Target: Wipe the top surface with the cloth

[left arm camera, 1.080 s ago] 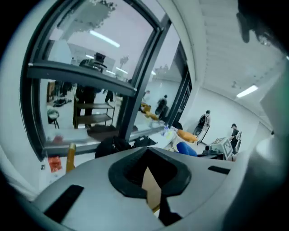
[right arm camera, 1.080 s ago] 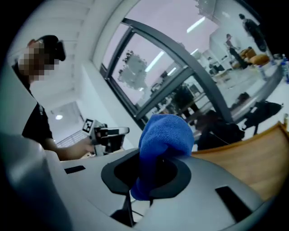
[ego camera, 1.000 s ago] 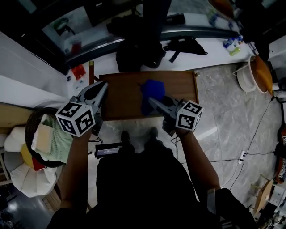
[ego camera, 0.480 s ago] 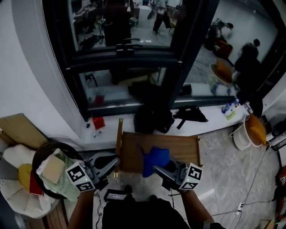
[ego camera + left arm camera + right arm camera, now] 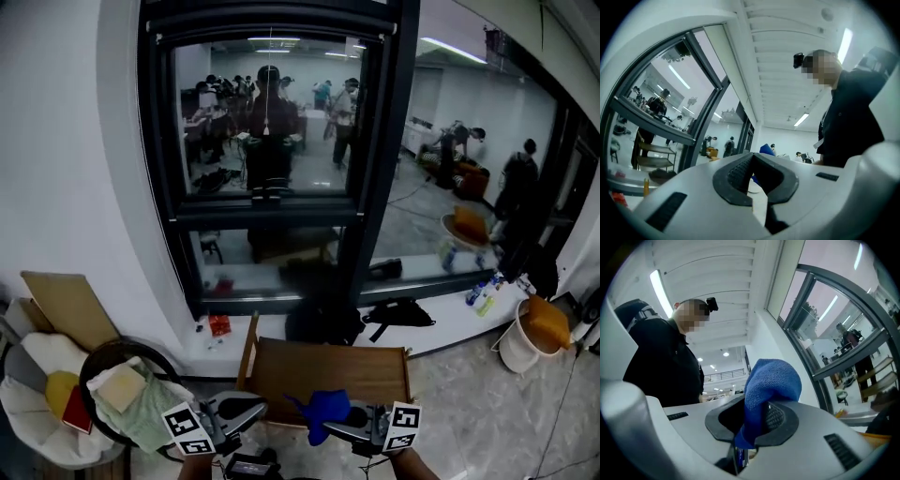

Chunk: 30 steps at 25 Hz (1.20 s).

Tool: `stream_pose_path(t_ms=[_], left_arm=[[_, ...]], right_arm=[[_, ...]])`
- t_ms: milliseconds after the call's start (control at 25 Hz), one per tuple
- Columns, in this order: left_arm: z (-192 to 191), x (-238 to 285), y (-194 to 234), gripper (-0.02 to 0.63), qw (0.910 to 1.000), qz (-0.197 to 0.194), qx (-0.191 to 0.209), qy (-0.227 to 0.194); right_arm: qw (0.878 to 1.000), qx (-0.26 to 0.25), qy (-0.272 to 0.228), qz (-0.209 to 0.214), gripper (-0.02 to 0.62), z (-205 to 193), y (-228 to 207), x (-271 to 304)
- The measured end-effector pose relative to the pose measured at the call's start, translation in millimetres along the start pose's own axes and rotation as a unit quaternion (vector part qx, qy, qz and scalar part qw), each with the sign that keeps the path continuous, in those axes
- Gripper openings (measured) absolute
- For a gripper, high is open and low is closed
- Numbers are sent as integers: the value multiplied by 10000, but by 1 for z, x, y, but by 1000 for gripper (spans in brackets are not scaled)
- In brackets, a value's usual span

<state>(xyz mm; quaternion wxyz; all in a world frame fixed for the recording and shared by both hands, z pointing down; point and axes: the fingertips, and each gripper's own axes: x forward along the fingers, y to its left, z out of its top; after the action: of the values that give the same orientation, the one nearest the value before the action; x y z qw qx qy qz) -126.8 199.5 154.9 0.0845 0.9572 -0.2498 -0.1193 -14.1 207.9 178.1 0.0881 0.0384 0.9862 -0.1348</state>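
Both closed, right claw (image 5: 757,414) on blue cloth (image 5: 772,379), left claw (image 5: 752,160) empty.

I'm in a big open lab hall. Through the black-framed glass window (image 5: 377,150) I see groups of people (image 5: 267,98) under long ceiling strip lights (image 5: 446,49).

Dark-framed window (image 5: 272,141) in white wall (image 5: 56,187)

cloth (image 5: 771,380) was blue terry fabric, nubby, matt. right gripper (image 5: 752,425) and left gripper (image 5: 752,180) had smooth matt grey plastic shells with ribbed black pads (image 5: 774,416). worktop (image 5: 319,367) was brown wood, low sheen
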Motion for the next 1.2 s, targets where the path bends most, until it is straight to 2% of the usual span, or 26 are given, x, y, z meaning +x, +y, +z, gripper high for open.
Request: stream_pose_path(t_ms=[120, 200, 320, 440, 560, 720, 880, 1040, 1200], left_arm=[[-33, 13, -56, 8, 9998, 58, -207, -1], [-57, 25, -91, 8, 9993, 55, -354, 70], [-86, 41, -141, 9, 9979, -20, -535, 350], [-105, 50, -171, 9, 9950, -37, -564, 819], [-114, 53, -187, 9, 9913, -75, -486, 1219], [-109, 45, -193, 9, 9917, -244, -487, 1168], [-96, 29, -194, 9, 9923, -303, -183, 1190], [-95, -3, -189, 9, 9935, 91, -386, 1064], [-92, -30, -183, 9, 9934, 347, -495, 978]], right_arm=[[9999, -59, 3, 84, 61, -19, 51, -38], [9997, -22, -220, 52, 61, -28, 79, -65], [9977, 192, -621, -194, 61, -38, 110, -101], [9968, 148, -605, -492, 61, -45, 134, -119], [9961, 70, -484, -732, 61, -49, 144, -124], [9930, -235, -259, -1126, 61, -48, 139, -113], [9953, -486, -74, -839, 61, -41, 156, -75], [9950, -234, 211, -946, 61, -55, 151, -55], [9956, -347, 212, -839, 61, -46, 158, -41]])
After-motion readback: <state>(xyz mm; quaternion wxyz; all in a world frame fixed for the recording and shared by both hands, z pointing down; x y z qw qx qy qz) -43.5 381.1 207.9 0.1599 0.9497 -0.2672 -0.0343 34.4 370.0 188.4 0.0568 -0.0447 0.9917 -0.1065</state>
